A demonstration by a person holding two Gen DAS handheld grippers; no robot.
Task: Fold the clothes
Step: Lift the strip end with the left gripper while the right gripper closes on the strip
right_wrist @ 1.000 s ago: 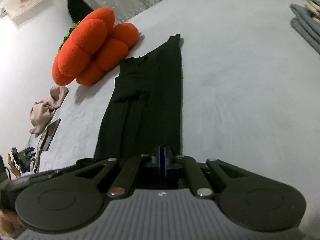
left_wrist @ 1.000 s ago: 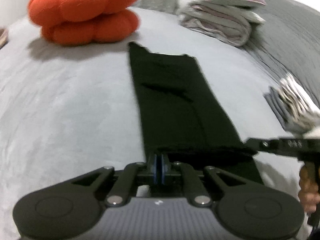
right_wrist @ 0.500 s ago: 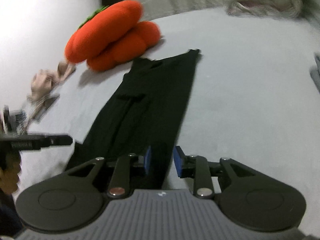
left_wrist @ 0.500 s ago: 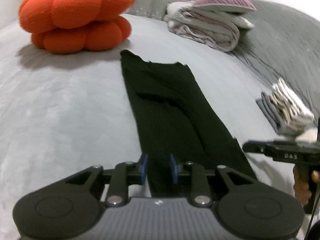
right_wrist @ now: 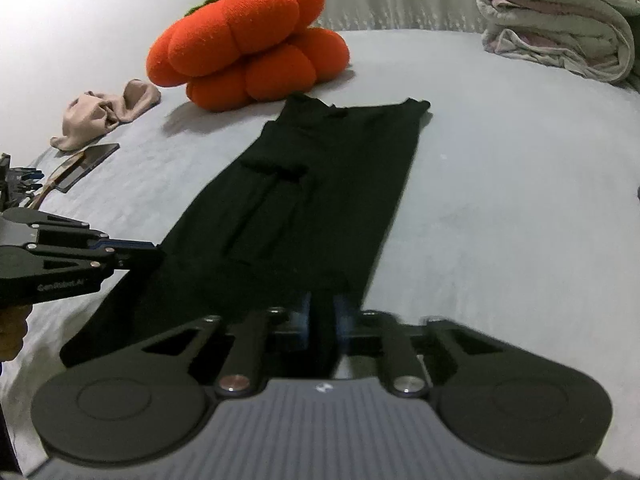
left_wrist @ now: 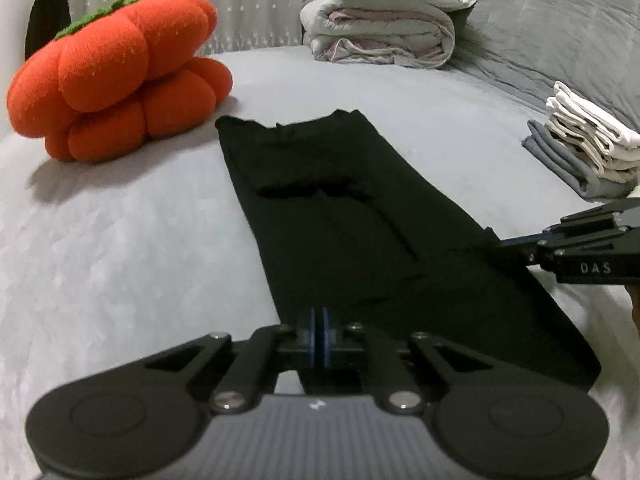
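Note:
A long black garment (left_wrist: 340, 220) lies flat lengthwise on the grey bed (left_wrist: 120, 248); the right wrist view shows the same garment (right_wrist: 320, 184). My left gripper (left_wrist: 319, 330) sits at the garment's left edge near me. Its jaws are closing and the blue pads stand almost together on the fabric. From the right wrist view, the left gripper (right_wrist: 158, 250) pinches that side edge. My right gripper (right_wrist: 323, 312) is at the opposite edge, blurred, jaws closing with black fabric filling the gap. In the left wrist view the right gripper (left_wrist: 498, 246) bites the right edge.
An orange pumpkin cushion (left_wrist: 116, 76) lies beyond the garment's far end. A rolled bedding bundle (left_wrist: 384, 28) is at the back, and a stack of folded clothes (left_wrist: 588, 148) at the right. A beige cloth (right_wrist: 104, 118) and a flat dark device (right_wrist: 86, 162) lie at the left.
Both grippers were shut a second ago, opened over the garment's edges half a second ago, and have closed on the fabric again. Both views have rolled towards level.

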